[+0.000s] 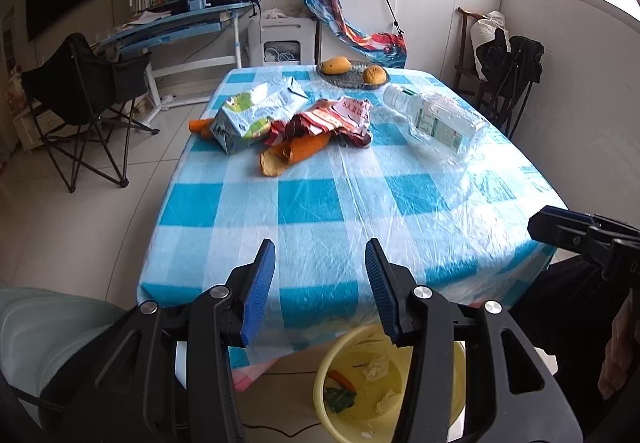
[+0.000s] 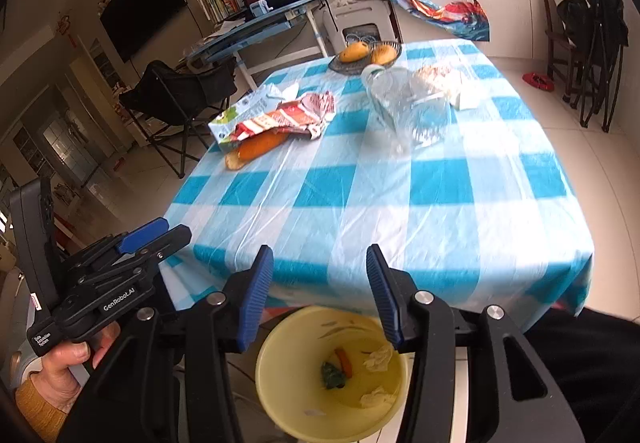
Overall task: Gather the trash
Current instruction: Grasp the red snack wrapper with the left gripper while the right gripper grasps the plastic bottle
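Both sets of jaws stand spread wide with nothing between them: our left gripper (image 1: 320,285) and our right gripper (image 2: 320,289) hang side by side at the near edge of the table (image 1: 308,203), above the yellow bin (image 2: 296,415) on the floor just below that edge. We count the trash on the checked cloth: one crushed green-and-white carton (image 1: 248,115) at the far left, one crumpled red snack wrapper (image 1: 332,119) touching it on the right, two orange peel pieces, the big one (image 1: 296,151) poking out from under the wrapper and a smaller one (image 1: 200,125) at the carton's left end, and one clear plastic bottle (image 1: 436,117) lying on its side, well apart to the right. From the right wrist we also spot one pale crumpled piece (image 2: 440,77) beyond the bottle, too blurred to name. At the far edge sits one glass dish (image 1: 352,77) with two mangoes (image 1: 336,65). Down in the bin we see two tissue wads (image 2: 378,359), one orange scrap and one green scrap. Between us and the trash lies only bare cloth.
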